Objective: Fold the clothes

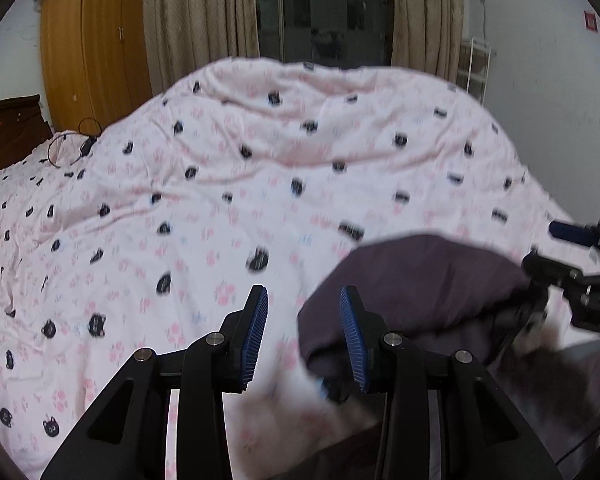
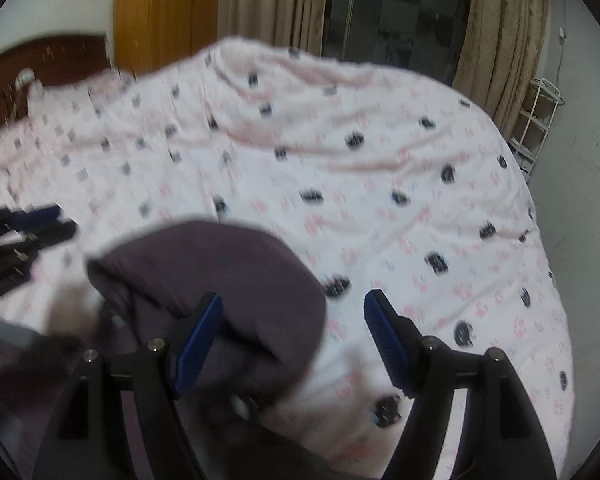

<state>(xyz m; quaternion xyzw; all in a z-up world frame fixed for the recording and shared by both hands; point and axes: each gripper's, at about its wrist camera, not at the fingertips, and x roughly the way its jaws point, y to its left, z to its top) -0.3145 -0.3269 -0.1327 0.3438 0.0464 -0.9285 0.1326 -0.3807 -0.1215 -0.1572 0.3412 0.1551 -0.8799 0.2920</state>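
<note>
A dark purple-grey garment (image 1: pixel 428 284) lies bunched on the pink cat-print bed cover (image 1: pixel 220 184). It also shows in the right wrist view (image 2: pixel 220 268), low and left of centre. My left gripper (image 1: pixel 304 300) is open and empty, its right finger (image 1: pixel 354 340) over the garment's left edge. My right gripper (image 2: pixel 294 308) is open and empty, its left finger (image 2: pixel 200 340) over the garment's right part. The right gripper shows at the far right of the left wrist view (image 1: pixel 580 264); the left gripper shows at the far left of the right wrist view (image 2: pixel 24 236). Both views are motion-blurred.
The bed cover (image 2: pixel 400 184) fills most of both views. A wooden wardrobe (image 1: pixel 92 48), beige curtains (image 1: pixel 204 12) and a dark window (image 1: pixel 324 8) stand behind the bed. A dark headboard (image 1: pixel 12 132) is at the left, a white wire rack (image 2: pixel 540 120) at the right wall.
</note>
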